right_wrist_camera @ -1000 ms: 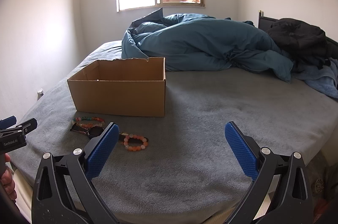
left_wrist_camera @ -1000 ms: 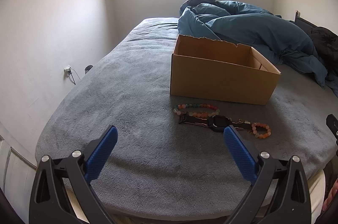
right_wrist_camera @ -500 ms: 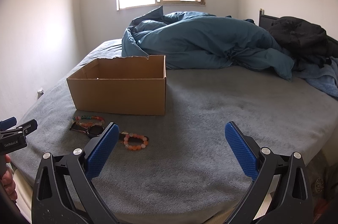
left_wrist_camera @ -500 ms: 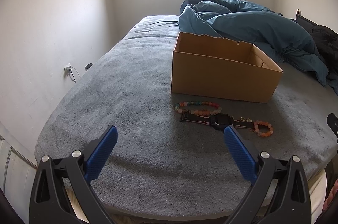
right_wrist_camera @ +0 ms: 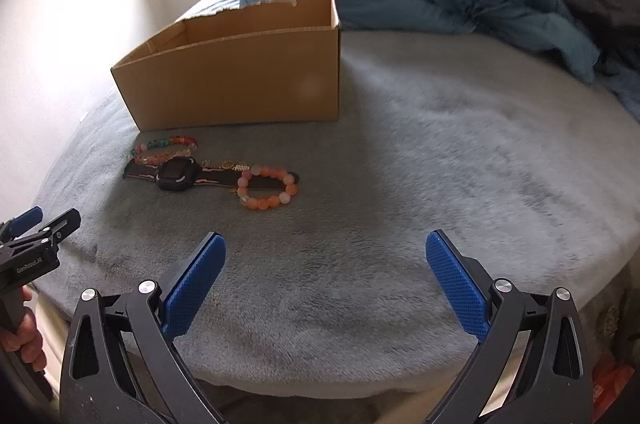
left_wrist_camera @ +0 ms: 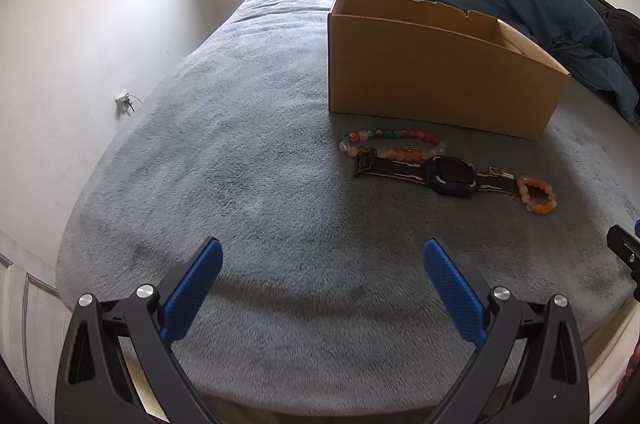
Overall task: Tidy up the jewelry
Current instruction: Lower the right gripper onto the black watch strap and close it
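Claws (left_wrist_camera: 323, 266) (right_wrist_camera: 326, 260): both agape | bracelets (right_wrist_camera: 267, 188): 2 | watch (left_wrist_camera: 450, 177): 1 | box (left_wrist_camera: 432, 71): 1, contents unseen

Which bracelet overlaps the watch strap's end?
The small orange bracelet, a round loop over the watch strap's end; the longer multicolour bracelet lies nearest the box.

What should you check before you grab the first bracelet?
1. Left gripper open and empty: ok.
2. Right gripper open and empty: ok.
3. Cardboard box open on top: ok.
4. Orange bracelet free to lift: not ok, it lies over the watch strap.
5. Multicolour bracelet reachable in front of the box: ok.
6. Box empty inside: cannot tell.
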Demonstrator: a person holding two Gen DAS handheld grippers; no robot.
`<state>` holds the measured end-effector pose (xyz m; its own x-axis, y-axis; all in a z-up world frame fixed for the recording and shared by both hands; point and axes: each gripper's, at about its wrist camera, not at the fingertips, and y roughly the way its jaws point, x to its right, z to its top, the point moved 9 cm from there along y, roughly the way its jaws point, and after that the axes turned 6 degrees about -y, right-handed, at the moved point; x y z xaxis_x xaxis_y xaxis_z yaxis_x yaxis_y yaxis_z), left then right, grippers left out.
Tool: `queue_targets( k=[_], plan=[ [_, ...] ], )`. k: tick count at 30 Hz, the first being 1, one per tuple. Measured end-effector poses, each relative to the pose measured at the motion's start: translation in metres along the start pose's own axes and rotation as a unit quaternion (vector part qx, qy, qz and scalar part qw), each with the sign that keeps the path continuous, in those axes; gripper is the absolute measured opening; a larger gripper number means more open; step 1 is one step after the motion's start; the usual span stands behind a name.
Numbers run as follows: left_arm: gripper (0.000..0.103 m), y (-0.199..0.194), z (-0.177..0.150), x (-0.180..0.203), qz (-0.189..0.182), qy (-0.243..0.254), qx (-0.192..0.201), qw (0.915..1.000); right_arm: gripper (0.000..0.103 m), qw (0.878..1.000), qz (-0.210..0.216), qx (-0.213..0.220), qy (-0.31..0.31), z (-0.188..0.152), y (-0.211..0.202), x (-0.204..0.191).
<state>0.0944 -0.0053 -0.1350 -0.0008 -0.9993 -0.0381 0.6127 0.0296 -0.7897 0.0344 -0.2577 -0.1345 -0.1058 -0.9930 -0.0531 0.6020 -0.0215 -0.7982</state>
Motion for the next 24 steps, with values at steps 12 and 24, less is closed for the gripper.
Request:
queue_targets(
  k=[12,24],
  plan=[
    [0.094,0.023,0.031,0.010,-0.064,0.016,0.025,0.9975,0.078,0.989,0.139,-0.024,0.037,0.038,0.035,-0.034],
    [0.075,0.040,0.050,0.036,-0.157,0.015,0.036,0.9868,0.041,0.979,0.197,-0.047,-0.026,0.038,0.053,-0.078]
  ],
)
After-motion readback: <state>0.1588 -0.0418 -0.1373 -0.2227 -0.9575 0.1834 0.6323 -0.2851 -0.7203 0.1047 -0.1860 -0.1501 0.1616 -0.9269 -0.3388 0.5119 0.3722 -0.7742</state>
